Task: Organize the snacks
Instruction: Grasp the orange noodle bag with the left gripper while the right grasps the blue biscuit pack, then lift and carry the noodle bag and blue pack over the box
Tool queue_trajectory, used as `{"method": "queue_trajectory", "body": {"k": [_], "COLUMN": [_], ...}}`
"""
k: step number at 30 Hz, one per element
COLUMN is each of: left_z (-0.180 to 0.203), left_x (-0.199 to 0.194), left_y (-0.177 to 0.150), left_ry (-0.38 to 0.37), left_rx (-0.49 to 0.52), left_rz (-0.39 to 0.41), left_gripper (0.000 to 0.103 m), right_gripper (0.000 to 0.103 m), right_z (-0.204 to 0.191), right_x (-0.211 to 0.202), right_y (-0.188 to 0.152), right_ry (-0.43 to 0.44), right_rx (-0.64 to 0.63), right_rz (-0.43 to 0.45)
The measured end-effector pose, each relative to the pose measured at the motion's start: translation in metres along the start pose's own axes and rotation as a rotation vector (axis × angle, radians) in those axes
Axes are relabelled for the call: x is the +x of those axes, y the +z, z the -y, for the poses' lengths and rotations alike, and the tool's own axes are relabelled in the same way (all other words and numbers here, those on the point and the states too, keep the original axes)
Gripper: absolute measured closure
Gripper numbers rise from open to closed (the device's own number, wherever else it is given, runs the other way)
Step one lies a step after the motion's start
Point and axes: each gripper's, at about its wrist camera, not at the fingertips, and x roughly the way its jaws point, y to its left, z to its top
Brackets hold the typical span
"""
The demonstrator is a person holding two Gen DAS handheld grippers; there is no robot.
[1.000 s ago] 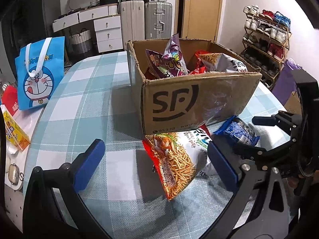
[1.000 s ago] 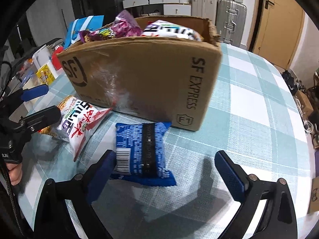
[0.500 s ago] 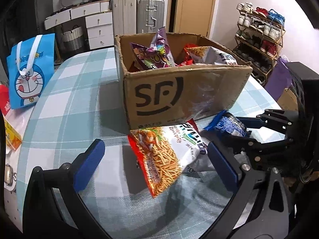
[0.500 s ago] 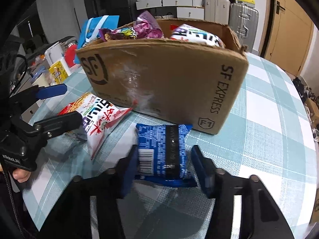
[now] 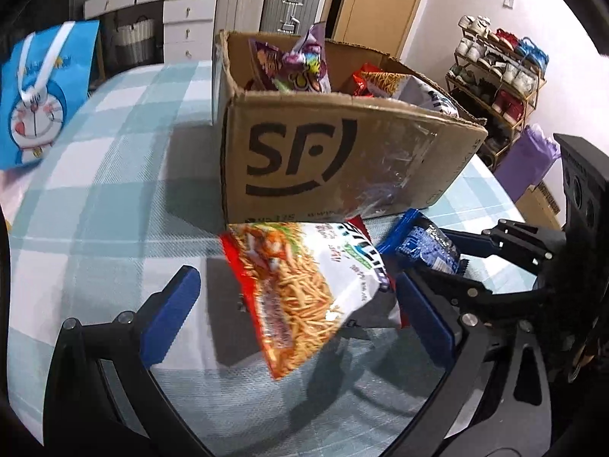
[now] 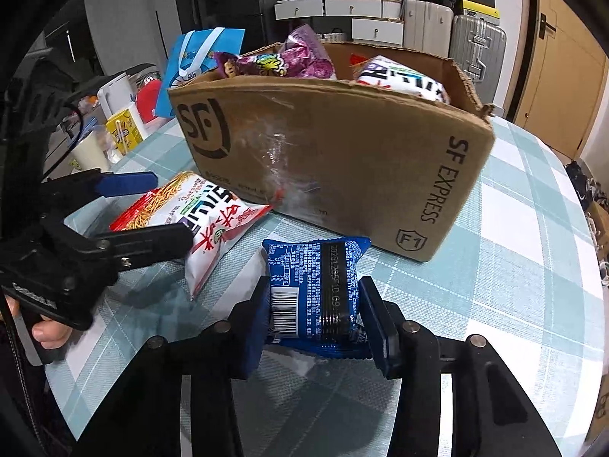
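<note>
A round surface (image 6: 533, 205) covered in a pale blue and white checked cloth carries an open cardboard box (image 6: 342, 152) printed with a black logo, sitting toward twelve o'clock in both views. The box already holds several snack bags, among them a purple bag (image 6: 293, 61) standing up at its far left corner and a white bag with bold lettering (image 6: 403, 78) at its right end. In the right wrist view, the right claw (image 6: 314, 312) is clenched on a small blue snack packet (image 6: 316, 289), its two blue pads pressing the packet's left and right sides; the packet lies on the cloth just in front of the box, at about six o'clock, barcode facing up. At nine o'clock from it lies a red and white bag of stick-shaped snacks (image 6: 198, 213), its top end touching the foot of the box. In the left wrist view, the left claw (image 5: 297, 301) is released, its blue pads spread wide on either side of that same bag (image 5: 304, 285) without touching it. A blue cartoon tote bag (image 5: 38, 91) stands at ten o'clock on the surface. Suitcases (image 5: 289, 0) and a shoe rack (image 5: 498, 72) stand behind, off the surface.
</note>
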Motion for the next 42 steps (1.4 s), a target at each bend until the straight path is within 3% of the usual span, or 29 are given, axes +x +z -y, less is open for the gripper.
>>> {"method": "queue_trajectory", "body": {"k": [2,7,8,15,16,17,25,42], "left_z": [0.001,0.004,0.004,0.013,0.014,0.016,0.014,0.014], "left_x": [0.003,0.010,0.010,0.012,0.012,0.012,-0.001,-0.054], "left_y": [0.000,0.001,0.002,0.004,0.004,0.005,0.005,0.005], "left_ry": [-0.020,-0.081,-0.089,-0.115,-0.112,-0.112,-0.146,-0.144], "left_rx": [0.002,-0.002,-0.003,0.015,0.022,0.032,0.062,0.114], "left_rz": [-0.002,-0.020,-0.023,-0.021,-0.021,-0.021,0.003,0.100], "left_gripper": [0.004,0.025,0.025,0.040,0.048,0.050,0.052,0.053], "right_gripper": [0.057,0.057,0.057,0.057,0.057,0.057,0.057,0.057], "right_z": [0.000,0.002,0.002,-0.001,-0.002,-0.002,-0.001,0.006], "right_x": [-0.001,-0.001,-0.001,-0.001,-0.002,-0.002,-0.004,-0.026], "right_y": [0.000,0.000,0.000,0.000,0.000,0.000,-0.001,-0.005], "right_ry": [0.000,0.005,0.004,0.006,0.006,0.008,0.008,0.016], "right_rx": [-0.006,-0.009,-0.010,-0.021,-0.022,-0.024,-0.029,-0.016], "right_rz": [0.002,0.001,0.002,0.002,0.003,0.004,0.010,0.066]}}
